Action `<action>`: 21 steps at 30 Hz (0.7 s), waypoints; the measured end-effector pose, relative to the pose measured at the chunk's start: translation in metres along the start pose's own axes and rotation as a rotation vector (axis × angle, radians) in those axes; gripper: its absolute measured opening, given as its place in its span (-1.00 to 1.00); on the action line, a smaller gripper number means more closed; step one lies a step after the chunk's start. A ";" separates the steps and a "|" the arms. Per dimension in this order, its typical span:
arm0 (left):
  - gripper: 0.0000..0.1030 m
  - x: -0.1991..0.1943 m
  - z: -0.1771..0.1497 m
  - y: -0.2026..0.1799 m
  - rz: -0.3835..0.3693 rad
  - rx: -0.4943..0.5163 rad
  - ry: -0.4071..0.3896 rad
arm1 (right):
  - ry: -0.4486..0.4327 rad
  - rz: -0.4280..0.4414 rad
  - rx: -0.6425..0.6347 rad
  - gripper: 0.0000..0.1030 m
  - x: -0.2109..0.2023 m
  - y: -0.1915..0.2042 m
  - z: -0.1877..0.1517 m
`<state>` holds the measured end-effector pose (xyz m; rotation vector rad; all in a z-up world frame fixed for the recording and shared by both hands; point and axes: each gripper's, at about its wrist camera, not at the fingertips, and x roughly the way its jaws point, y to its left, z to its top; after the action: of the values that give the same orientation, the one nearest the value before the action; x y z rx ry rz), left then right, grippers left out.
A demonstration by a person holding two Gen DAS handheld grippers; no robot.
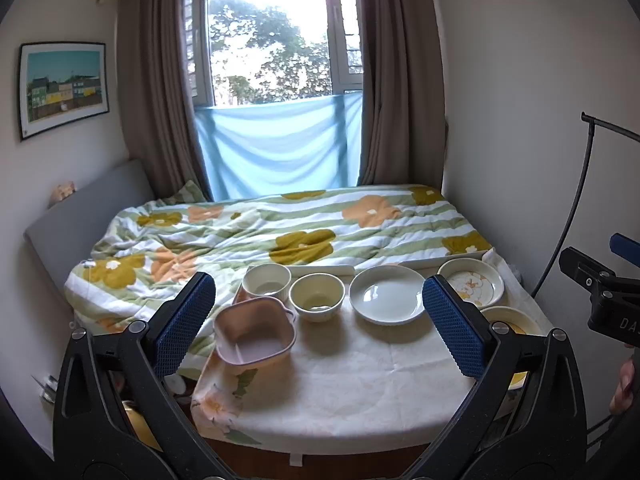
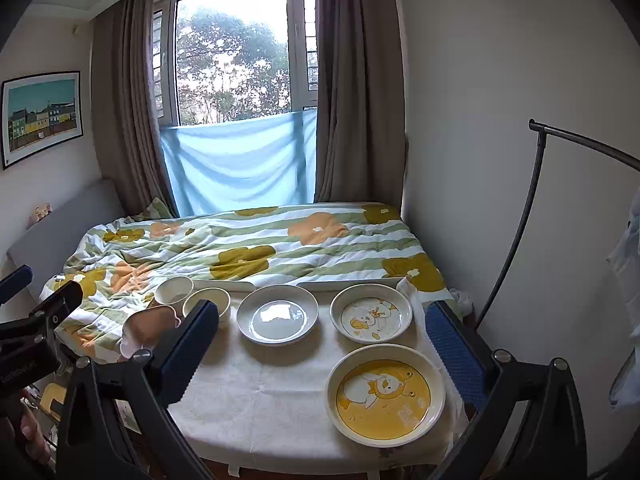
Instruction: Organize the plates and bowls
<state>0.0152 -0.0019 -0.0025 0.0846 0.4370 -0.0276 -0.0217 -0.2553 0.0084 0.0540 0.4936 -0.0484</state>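
On the cloth-covered table [image 1: 340,376] stand a pink square bowl [image 1: 255,331], a tall cream bowl [image 1: 267,281], a cream round bowl [image 1: 317,297], a plain white plate [image 1: 387,294], a duck-print plate [image 1: 471,281] and a yellow bear plate [image 2: 385,395]. My left gripper [image 1: 320,320] is open and empty, held above the near table edge. My right gripper [image 2: 320,344] is open and empty above the table, with the bear plate between its fingers in view. The pink bowl [image 2: 150,330] and the white plate [image 2: 277,314] also show in the right wrist view.
A bed with a flowered quilt [image 1: 280,232] lies right behind the table. A white tray edge [image 2: 224,285] sits at the table's far side. A wall is on the right, with a black curved stand [image 2: 520,240]. Clutter lies on the floor at the left.
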 end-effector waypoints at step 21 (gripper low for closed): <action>0.99 0.004 -0.001 -0.003 0.013 0.008 0.000 | 0.007 -0.007 0.000 0.99 0.003 0.001 -0.001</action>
<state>0.0185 -0.0048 -0.0056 0.0952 0.4359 -0.0169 -0.0200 -0.2545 0.0060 0.0520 0.5006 -0.0551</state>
